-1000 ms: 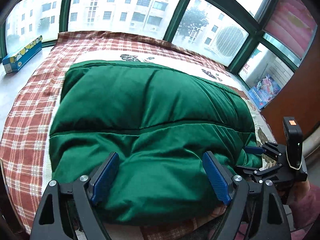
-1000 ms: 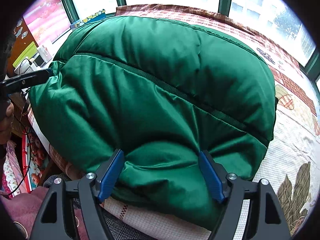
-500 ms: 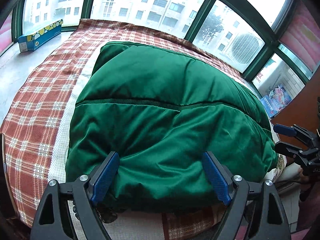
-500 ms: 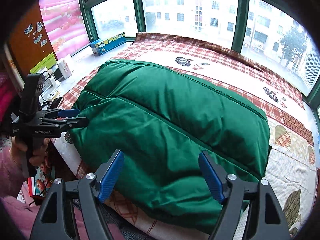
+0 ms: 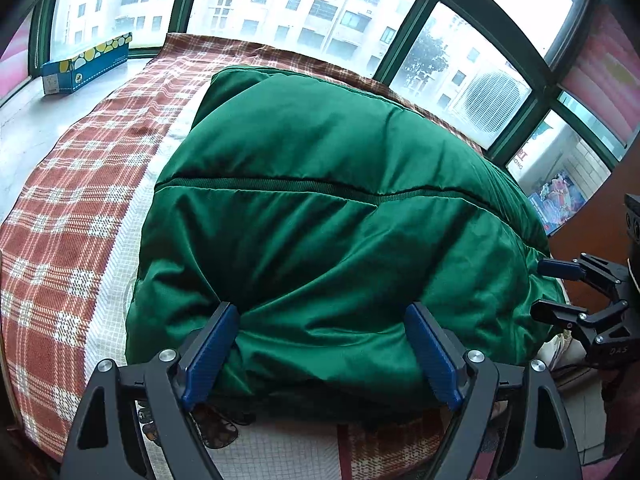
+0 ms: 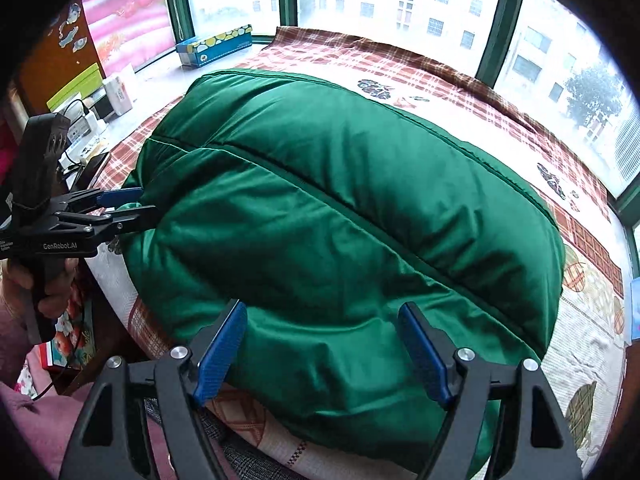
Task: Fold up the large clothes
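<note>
I saw the big green coat [image 5: 336, 240] lying puffy on the plaid bed [image 5: 72, 216], both my grippers, left [image 5: 320, 356] and right [image 6: 322, 354], spread wide at its near edge, a blue box [image 5: 86, 64] by the window [image 5: 304, 4].

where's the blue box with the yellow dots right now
The blue box sits on the grey window ledge, upper left in the left wrist view, beside the plaid bedspread and beyond the green coat.
</note>
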### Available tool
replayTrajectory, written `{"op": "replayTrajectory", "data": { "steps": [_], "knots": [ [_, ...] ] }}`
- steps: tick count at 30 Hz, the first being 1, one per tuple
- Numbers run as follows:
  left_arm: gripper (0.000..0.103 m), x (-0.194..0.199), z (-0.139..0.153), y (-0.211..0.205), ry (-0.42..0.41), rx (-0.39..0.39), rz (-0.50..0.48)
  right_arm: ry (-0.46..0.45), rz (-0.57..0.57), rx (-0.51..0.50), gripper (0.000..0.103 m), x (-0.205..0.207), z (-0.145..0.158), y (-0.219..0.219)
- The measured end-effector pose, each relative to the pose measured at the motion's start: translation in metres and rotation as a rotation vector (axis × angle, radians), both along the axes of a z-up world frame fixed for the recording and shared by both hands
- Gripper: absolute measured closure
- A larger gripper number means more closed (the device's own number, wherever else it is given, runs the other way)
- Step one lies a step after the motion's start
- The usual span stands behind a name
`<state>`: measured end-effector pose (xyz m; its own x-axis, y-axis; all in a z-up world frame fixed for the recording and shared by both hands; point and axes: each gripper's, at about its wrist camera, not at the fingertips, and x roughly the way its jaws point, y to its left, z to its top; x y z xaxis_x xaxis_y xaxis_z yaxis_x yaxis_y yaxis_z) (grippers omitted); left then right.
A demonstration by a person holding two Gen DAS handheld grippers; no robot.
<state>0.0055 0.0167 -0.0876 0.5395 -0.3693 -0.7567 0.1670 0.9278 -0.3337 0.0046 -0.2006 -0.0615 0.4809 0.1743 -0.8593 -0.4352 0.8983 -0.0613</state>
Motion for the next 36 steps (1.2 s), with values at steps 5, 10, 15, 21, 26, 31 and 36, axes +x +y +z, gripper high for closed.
{"op": "replayTrajectory", "data": {
  "steps": [5, 10, 15, 21, 26, 31, 36],
  "knots": [
    [0.011, 0.002, -0.001, -0.003, 0.009, 0.021, 0.001, 0.013, 0.008, -0.041, 0.018, -0.005, -0.013, -0.005],
    [0.011, 0.006, -0.001, -0.004, 0.024, 0.026, 0.007, 0.015, -0.014, 0.009, 0.018, -0.016, 0.003, -0.024],
    [0.010, 0.009, -0.002, -0.004, 0.028, 0.035, 0.004, 0.122, -0.085, 0.102, 0.017, -0.005, -0.027, -0.046],
    [0.009, 0.010, -0.003, -0.006, 0.031, 0.042, 0.002, 0.118, -0.054, 0.125, 0.012, -0.005, -0.034, -0.044],
    [0.009, 0.012, -0.003, -0.006, 0.034, 0.049, 0.006, 0.114, -0.024, 0.150, 0.007, -0.005, -0.036, -0.048],
    [0.009, 0.012, 0.003, -0.008, 0.031, 0.077, 0.004, 0.092, -0.004, 0.082, 0.007, -0.009, -0.026, -0.040],
    [0.009, 0.013, 0.014, -0.007, 0.041, 0.097, -0.007, 0.046, -0.035, 0.125, 0.007, -0.012, -0.002, -0.053]
  ]
}}
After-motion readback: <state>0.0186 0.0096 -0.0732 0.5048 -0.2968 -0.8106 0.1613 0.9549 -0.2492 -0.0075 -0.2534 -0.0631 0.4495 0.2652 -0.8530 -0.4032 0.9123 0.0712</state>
